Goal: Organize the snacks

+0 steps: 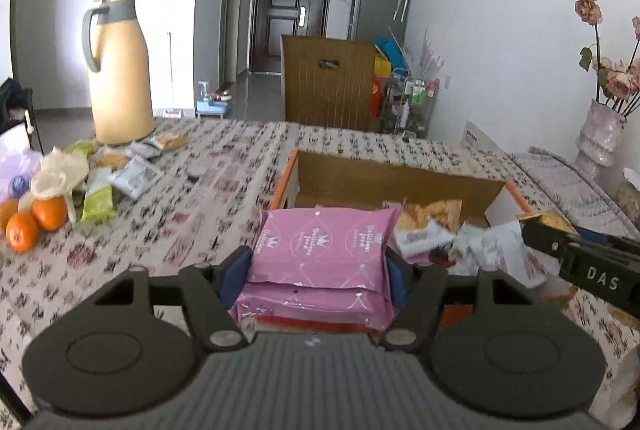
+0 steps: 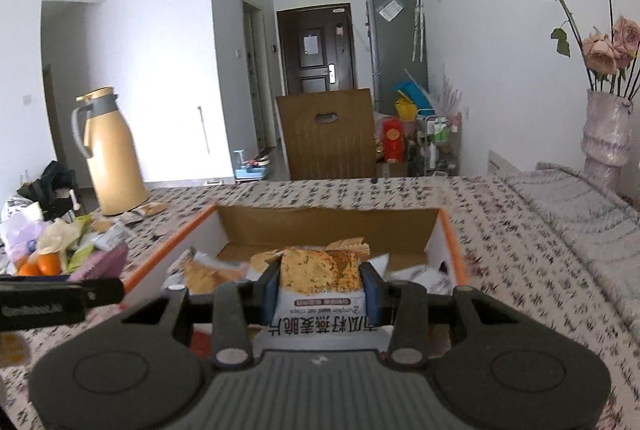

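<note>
My left gripper [image 1: 318, 272] is shut on a stack of pink snack packets [image 1: 326, 250], held above the near edge of an orange-rimmed cardboard box [image 1: 384, 180]. My right gripper [image 2: 320, 284] is shut on a cracker packet [image 2: 318, 280] with white lettering, over the same box [image 2: 328, 222]. Several snack packets [image 1: 430, 230] lie inside the box. The right gripper shows at the right edge of the left wrist view, and the left gripper at the left edge of the right wrist view. A pile of loose snack packets [image 1: 120, 170] lies at the far left of the table.
A tan thermos jug [image 1: 118, 70] stands at the table's back left. Oranges [image 1: 32, 222] and a crumpled bag lie at the left edge. A vase of dried roses [image 2: 606, 126] and a folded grey cloth [image 2: 568, 198] are at the right. A wooden chair back [image 1: 326, 82] rises behind the table.
</note>
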Available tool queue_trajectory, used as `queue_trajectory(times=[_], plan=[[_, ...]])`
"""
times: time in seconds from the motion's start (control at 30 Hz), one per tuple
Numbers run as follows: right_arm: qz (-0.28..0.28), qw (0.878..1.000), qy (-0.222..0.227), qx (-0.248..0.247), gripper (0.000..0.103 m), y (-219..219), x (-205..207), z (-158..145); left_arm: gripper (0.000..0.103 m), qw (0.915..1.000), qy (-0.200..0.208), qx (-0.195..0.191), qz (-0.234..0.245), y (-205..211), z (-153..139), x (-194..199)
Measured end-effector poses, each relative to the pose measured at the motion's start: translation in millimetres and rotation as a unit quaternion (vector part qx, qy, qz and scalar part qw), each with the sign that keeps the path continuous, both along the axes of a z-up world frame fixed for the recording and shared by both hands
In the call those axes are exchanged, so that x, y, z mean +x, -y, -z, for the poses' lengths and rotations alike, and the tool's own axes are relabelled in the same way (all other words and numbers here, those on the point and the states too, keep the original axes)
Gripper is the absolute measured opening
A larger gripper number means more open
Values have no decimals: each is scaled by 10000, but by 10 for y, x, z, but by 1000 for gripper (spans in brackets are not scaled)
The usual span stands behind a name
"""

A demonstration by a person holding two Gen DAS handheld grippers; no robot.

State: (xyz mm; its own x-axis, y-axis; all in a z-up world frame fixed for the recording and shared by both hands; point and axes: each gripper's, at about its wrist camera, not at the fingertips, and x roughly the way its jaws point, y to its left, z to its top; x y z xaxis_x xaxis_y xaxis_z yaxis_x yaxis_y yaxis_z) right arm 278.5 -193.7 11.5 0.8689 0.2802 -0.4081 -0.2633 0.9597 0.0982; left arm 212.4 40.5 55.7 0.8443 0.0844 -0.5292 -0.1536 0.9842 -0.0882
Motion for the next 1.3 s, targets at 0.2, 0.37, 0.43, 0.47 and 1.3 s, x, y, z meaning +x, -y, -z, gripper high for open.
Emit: queue_trajectory(times=[0.2, 0.37, 0.43, 0.47, 1.3], plan=[[102, 9999, 83, -16, 40, 17, 305, -47, 68, 9999, 97, 35, -48, 135, -116, 279], [248, 9995, 165, 131, 40, 35, 516, -43, 68, 9998, 140, -24, -132, 198, -144, 483], [305, 9992, 173, 167, 40, 27, 602, -13, 68, 9998, 146, -37, -155, 224, -135, 578], [326, 9991, 177, 185, 40, 31, 640, 8, 68, 9997, 152, -43, -163, 230, -127, 623], [398, 9975, 191, 546, 103, 227, 855, 410, 103, 9972, 403, -554, -317, 6, 255, 876]])
